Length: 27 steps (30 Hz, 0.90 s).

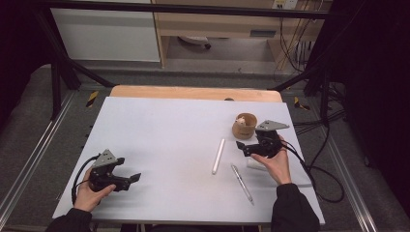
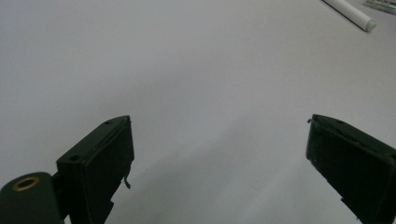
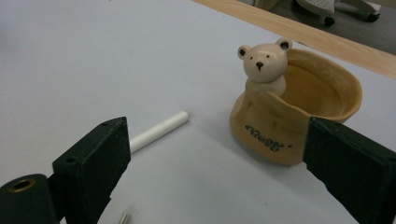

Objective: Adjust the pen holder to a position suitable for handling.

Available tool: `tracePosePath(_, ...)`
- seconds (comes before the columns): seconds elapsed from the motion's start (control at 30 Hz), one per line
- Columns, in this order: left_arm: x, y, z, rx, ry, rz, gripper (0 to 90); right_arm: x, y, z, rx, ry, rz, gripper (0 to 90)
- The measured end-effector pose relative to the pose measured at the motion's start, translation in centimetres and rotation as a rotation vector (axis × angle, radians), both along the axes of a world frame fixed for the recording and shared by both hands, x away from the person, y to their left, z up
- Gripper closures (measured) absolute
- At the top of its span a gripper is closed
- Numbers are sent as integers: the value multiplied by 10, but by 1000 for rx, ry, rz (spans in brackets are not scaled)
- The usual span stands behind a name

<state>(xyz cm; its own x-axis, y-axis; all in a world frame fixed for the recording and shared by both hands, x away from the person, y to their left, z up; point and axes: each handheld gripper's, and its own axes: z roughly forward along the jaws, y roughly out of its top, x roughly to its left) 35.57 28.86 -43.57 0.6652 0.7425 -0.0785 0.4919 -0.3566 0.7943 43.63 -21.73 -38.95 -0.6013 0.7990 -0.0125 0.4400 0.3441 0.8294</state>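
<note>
Dark lettering on the bear pot [image 3: 280,126] is too blurred to read.

Glossy ceramic-looking bear pot [image 3: 299,116], smooth matt white stick [image 3: 159,128], matt grey table cover [image 1: 164,140] over wood.

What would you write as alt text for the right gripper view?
A tan bear-shaped holder stands on the white table just beyond the right gripper, whose black jaws stand open and empty. A white pen lies to its left.
</note>
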Motion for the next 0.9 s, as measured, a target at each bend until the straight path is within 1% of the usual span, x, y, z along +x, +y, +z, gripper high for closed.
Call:
tracePosePath(0.1, 0, 0, 0, 0, -1, 1, 76, 9, 2, 2, -4, -13, -1, 126)
tracePosePath(0.23, 0, 0, 0, -1, -2, -1, 76, 19, 4, 2, -7, -12, -8, 157)
tracePosePath(0.27, 0, 0, 0, -1, -2, -1, 76, 21, 4, 2, -18, -20, -6, 169)
tracePosePath(0.33, 0, 0, 0, -1, -2, 0, 76, 24, 4, 1, -23, -17, -10, 183)
tracePosePath(0.37, 0, 0, 0, -1, -3, 1, 76, 29, 4, 0, -35, -7, -12, 203)
tracePosePath(0.5, 0, 1, 0, -1, -2, 0, 77, 39, 5, -3, -52, -5, -8, 249)
tracePosePath(0.57, 0, 0, 0, -1, -3, 0, 77, 43, 5, -5, -71, 0, -11, 285)
tracePosePath(0.67, 0, 0, 0, 0, -2, -1, 77, 48, 6, -6, -84, 3, -8, 308)
tracePosePath(0.7, 0, 1, 0, 1, -1, -1, 77, 52, 6, -8, -86, 2, 2, 348)
tracePosePath(0.77, 0, 1, 0, 0, -2, 0, 77, 53, 6, -8, -85, 3, 2, 362)
tracePosePath(0.8, 0, 1, 0, 0, -2, 0, 77, 56, 7, -10, -96, -5, 7, 386)
tracePosePath(0.83, 0, 1, 0, 0, -3, 0, 77, 56, 7, -10, -96, -5, 7, 386)
tracePosePath(0.87, 0, 1, 0, 1, -3, -1, 77, 57, 7, -10, -104, -9, 8, 416)
tracePosePath(0.9, 0, 1, 0, 1, -2, -1, 77, 59, 6, -11, -109, -7, 14, 428)
